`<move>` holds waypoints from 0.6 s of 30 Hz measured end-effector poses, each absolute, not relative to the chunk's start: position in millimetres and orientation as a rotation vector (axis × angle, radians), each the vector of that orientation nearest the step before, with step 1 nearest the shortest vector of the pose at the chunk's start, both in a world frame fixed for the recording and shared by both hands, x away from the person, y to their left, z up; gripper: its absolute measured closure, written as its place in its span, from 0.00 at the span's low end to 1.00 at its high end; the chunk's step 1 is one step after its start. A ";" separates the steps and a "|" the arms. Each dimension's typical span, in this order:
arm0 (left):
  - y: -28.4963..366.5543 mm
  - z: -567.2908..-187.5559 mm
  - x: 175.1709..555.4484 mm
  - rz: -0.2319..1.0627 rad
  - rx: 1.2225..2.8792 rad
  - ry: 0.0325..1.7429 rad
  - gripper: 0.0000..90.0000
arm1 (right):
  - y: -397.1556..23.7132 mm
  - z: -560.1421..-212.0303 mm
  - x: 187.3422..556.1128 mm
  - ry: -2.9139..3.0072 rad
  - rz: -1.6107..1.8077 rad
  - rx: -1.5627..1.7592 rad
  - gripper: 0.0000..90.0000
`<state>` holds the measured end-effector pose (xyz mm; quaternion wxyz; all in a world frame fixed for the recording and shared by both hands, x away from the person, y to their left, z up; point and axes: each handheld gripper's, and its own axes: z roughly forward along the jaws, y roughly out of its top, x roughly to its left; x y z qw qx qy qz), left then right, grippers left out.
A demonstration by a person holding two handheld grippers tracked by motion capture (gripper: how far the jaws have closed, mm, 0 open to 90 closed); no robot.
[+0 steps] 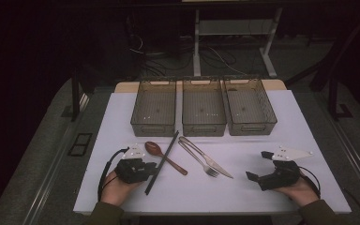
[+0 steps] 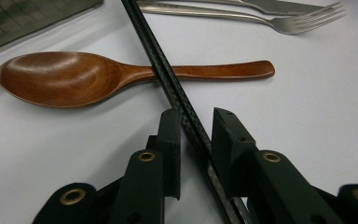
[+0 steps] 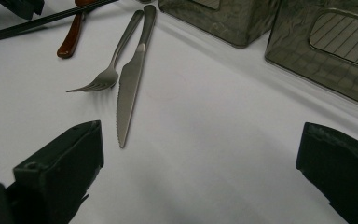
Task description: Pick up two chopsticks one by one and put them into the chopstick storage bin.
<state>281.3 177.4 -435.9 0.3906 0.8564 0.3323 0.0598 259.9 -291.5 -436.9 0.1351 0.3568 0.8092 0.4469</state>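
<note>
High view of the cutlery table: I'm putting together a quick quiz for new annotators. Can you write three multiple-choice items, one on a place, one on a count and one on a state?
1. Where do the black chopsticks lie?
A. across the handle of the wooden spoon
B. inside a bin
C. standing in a cup

2. How many bins stand along the far side of the table?
A. two
B. three
C. four

3. How does the right gripper stand?
A. shut on a cup
B. shut on nothing
C. open, holding nothing

Answers:
1 A: the left gripper view shows the chopsticks crossing over the spoon's handle.
2 B: three bins stand side by side.
3 C: its jaws stand wide apart with nothing between them.
</note>
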 end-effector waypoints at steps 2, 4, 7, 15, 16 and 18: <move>176.9 -436.2 281.6 0.156 2.175 0.846 0.80 | -291.4 -437.1 259.9 2.346 1.294 1.029 0.00; 177.3 -436.4 281.9 0.156 2.177 0.848 0.80 | -291.5 -437.0 260.0 2.345 1.294 1.031 0.00; 177.6 -436.6 282.3 0.156 2.183 0.850 0.80 | -291.5 -436.9 259.9 2.345 1.294 1.029 0.00; 177.0 -437.7 283.1 0.164 2.196 0.850 0.80 | -291.5 -437.0 259.8 2.345 1.291 1.028 0.00; 177.1 -437.7 283.2 0.166 2.197 0.851 0.80 | -291.5 -437.0 259.8 2.345 1.291 1.028 0.00; 177.0 -437.7 283.2 0.170 2.195 0.855 0.80 | -291.5 -437.0 259.9 2.346 1.293 1.029 0.00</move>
